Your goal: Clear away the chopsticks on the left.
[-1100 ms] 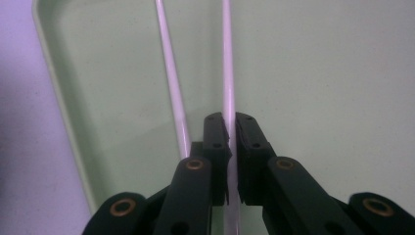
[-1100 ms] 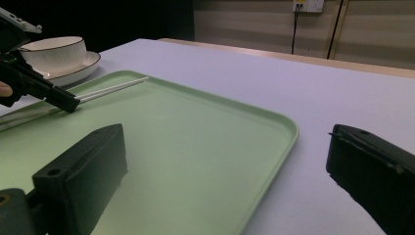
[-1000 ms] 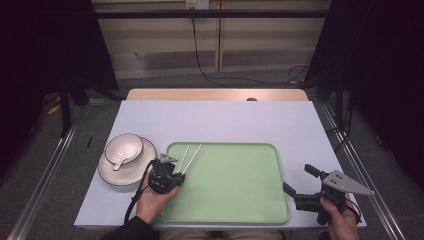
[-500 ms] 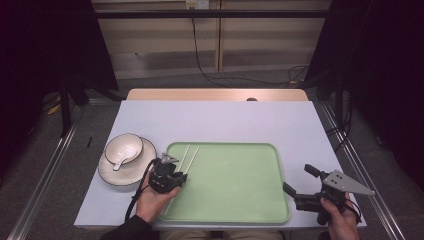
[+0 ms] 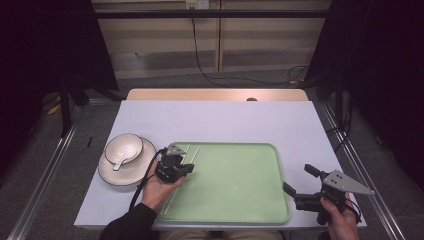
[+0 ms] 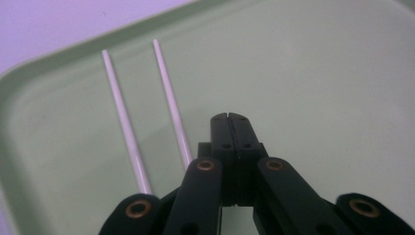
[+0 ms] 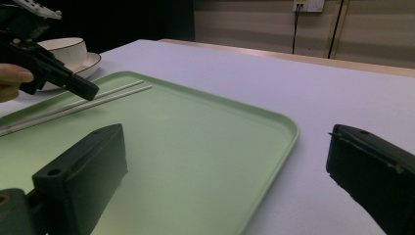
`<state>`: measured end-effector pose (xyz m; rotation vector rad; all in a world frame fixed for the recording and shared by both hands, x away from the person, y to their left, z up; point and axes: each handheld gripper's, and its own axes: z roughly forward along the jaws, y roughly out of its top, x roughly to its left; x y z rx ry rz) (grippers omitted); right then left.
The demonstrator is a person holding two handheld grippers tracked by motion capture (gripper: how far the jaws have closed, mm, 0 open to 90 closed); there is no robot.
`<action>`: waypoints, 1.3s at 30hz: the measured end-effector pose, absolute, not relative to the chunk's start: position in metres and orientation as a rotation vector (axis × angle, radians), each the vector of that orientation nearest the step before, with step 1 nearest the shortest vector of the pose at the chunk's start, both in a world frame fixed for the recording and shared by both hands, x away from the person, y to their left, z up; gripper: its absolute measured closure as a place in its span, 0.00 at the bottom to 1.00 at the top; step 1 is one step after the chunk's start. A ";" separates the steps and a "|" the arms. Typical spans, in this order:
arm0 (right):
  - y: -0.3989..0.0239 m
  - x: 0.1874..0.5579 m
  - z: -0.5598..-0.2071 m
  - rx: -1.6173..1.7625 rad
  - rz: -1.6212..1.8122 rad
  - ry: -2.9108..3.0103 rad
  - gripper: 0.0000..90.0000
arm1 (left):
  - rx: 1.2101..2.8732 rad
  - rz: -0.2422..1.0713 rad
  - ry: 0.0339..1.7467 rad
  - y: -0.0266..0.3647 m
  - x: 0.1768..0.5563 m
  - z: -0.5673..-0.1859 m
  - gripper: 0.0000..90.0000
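Two white chopsticks [image 5: 193,152] lie side by side on the left part of a pale green tray [image 5: 240,200]. My left gripper [image 5: 188,169] hovers just right of them, low over the tray. Its jaws have just been closing and now meet with nothing between them. The left gripper view puts the closed tips [image 6: 228,117] beside the nearer chopstick [image 6: 169,93], apart from it. My right gripper [image 5: 299,179] rests off the tray's right edge, held open and empty. Its two jaws frame the tray [image 7: 195,147] in the right gripper view, with the left gripper [image 7: 90,90] far off.
A white bowl [image 5: 124,147] with a spoon [image 5: 117,164] in it sits on a saucer [image 5: 112,175] left of the tray. Bare white table stretches behind the tray to a wooden strip [image 5: 215,95] at the far edge.
The chopsticks fanned out in a V from the left gripper a second ago; now they lie nearly parallel on the tray. The left gripper shifted slightly. The right gripper stayed put.
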<state>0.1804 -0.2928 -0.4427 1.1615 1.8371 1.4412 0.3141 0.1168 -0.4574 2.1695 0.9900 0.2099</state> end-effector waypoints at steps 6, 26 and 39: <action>-0.294 0.181 -0.443 1.155 1.443 1.836 0.01 | 2.193 0.223 1.021 0.114 0.325 -0.468 1.00; -0.294 0.181 -0.443 1.154 1.442 1.836 0.01 | 2.169 0.254 1.097 0.130 0.332 -0.470 1.00; -0.294 0.180 -0.443 1.151 1.439 1.831 0.01 | 2.160 0.264 1.123 0.139 0.330 -0.470 1.00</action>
